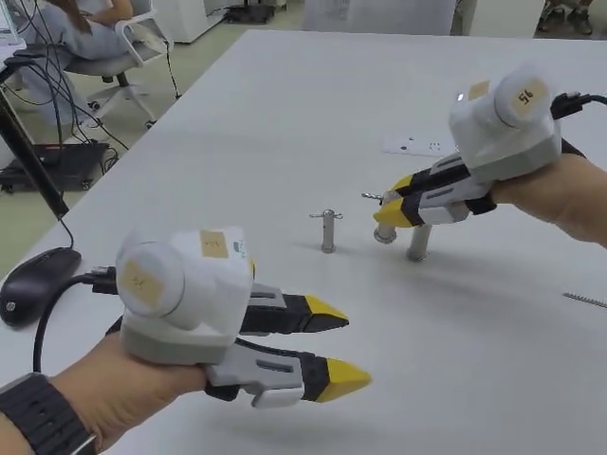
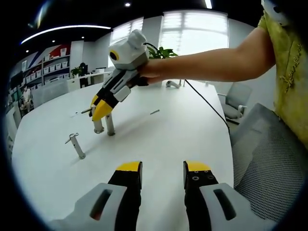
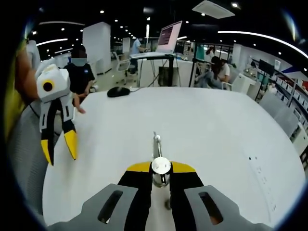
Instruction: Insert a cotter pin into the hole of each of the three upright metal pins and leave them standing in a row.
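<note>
**A:** Head view first. Where are the claws?

**B:** The left claw point(image 1: 343, 347), grey-white with black jaws and yellow tips, hangs over the white desk point(image 1: 285, 114). Its jaws are apart with nothing between them. The right claw point(image 1: 384, 216), built the same, is clamped on the top of the middle steel pin point(image 1: 384, 234). A thin wire cotter pin point(image 1: 369, 196) sticks out just left of its tips.

**A:** And the other two pins?

**B:** The left steel pin point(image 1: 327, 232) stands upright, apart to the left of the right claw, with a fitted cotter pin point(image 1: 325, 214) crossing its top. The bare steel pin point(image 1: 418, 243) stands just beside the clamped one, under the right claw's jaws. A loose cotter pin point(image 1: 583, 300) lies flat, well apart to that claw's right.

**A:** Any writing?

**B:** A round yellowish sticker point(image 1: 524, 98) on the right claw's housing bears two digits, perhaps "15", though I can't be sure. The stickers on the left claw's housing are too faint to read.

**A:** Left gripper view?

**B:** Its own jaws stand parted and empty. Ahead of them, the right claw's tips sit on the middle steel pin, and the left steel pin stands nearer.

**A:** Right gripper view?

**B:** The middle steel pin's round head sits between the yellow tips, with a jaw against each side. The left steel pin stands straight ahead. A black computer mouse point(image 3: 118, 91) lies far beyond it.
</note>
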Action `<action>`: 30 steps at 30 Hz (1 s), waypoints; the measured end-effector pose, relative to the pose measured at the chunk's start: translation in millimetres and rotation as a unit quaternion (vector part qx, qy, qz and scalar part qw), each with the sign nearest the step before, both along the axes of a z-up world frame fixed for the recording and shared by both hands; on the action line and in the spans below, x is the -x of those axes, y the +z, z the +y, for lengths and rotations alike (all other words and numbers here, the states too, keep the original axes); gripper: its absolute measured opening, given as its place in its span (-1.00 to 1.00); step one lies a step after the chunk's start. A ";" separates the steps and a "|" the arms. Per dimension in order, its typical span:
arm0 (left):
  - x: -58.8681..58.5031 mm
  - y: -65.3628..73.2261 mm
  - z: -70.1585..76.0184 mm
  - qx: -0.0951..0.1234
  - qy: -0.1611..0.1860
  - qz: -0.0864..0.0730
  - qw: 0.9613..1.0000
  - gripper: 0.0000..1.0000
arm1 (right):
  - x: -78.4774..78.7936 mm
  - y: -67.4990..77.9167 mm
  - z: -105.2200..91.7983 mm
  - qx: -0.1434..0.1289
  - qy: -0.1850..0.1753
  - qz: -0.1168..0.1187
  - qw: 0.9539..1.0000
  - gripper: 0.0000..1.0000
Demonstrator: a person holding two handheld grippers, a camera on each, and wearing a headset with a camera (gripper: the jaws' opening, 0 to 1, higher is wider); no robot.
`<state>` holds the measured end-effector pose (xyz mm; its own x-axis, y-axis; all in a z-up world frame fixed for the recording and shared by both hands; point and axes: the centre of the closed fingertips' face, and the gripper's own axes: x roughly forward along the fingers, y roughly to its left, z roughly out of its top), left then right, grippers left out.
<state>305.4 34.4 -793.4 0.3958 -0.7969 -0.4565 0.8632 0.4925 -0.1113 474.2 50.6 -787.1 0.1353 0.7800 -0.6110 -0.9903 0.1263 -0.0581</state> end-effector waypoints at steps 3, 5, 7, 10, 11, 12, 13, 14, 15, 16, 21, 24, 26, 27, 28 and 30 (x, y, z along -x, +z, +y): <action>-0.3 -0.3 0.4 0.001 0.001 0.001 1.000 -0.35 | -1.9 -6.1 -0.7 0.006 0.000 0.002 1.000 -0.76; -0.1 -1.0 0.0 0.002 0.000 0.002 1.000 -0.35 | -1.2 -8.4 -0.3 0.007 0.001 0.006 1.000 -0.76; 0.0 -1.7 -0.4 0.002 0.000 0.003 1.000 -0.36 | -1.4 -10.7 0.0 0.008 0.001 0.004 1.000 -0.76; 0.5 -2.9 -0.7 0.002 0.000 0.004 1.000 -0.36 | -0.9 -14.9 -0.3 0.012 0.002 0.005 1.000 -0.76; 0.7 -3.0 -0.6 0.002 0.000 0.005 1.000 -0.36 | -0.8 -15.6 -0.4 0.012 0.002 0.005 1.000 -0.76; 0.8 -3.0 -0.5 0.002 0.000 0.005 1.000 -0.36 | -1.3 -17.9 -0.6 0.011 0.002 0.008 1.000 -0.76; 0.8 -3.1 -0.2 0.002 0.001 0.005 1.000 -0.36 | -1.4 -19.3 -0.6 0.012 0.003 0.008 1.000 -0.76; 0.9 -3.2 -0.1 0.003 0.001 0.006 1.000 -0.36 | -1.4 -20.2 -0.5 0.013 0.004 0.007 1.000 -0.76; 0.9 -3.3 0.1 0.003 0.001 0.006 1.000 -0.36 | -1.1 -21.0 -0.6 0.015 0.004 0.008 1.000 -0.76; 1.0 -3.6 0.1 0.002 0.002 0.006 1.000 -0.36 | -0.4 -22.2 -0.6 0.017 0.007 0.006 1.000 -0.76; 1.2 -4.6 0.2 0.002 0.002 0.008 1.000 -0.36 | 0.9 -25.4 -0.5 0.017 0.008 0.009 1.000 -0.76; 1.3 -5.4 0.3 0.001 0.002 0.009 1.000 -0.36 | 1.3 -26.7 0.4 0.017 0.010 0.008 1.000 -0.76; 1.5 -5.8 0.4 0.001 0.002 0.010 1.000 -0.36 | 0.7 -27.4 1.0 0.017 0.011 0.009 1.000 -0.76; 1.5 -6.0 0.6 0.001 0.002 0.010 1.000 -0.36 | -0.9 -28.2 1.2 0.018 0.012 0.007 1.000 -0.76; 1.6 -6.1 0.6 0.002 0.002 0.011 1.000 -0.36 | -0.8 -28.4 1.4 0.017 0.012 0.007 1.000 -0.76; 1.8 -6.7 1.0 0.000 0.002 0.011 1.000 -0.36 | -2.6 -29.8 1.6 0.018 0.012 0.007 1.000 -0.76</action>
<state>303.6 35.4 -800.1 0.3896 -0.7953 -0.4645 0.8582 0.4965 -0.1305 476.7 52.2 -816.9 0.1084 0.7604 -0.6403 -0.9937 0.1004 -0.0491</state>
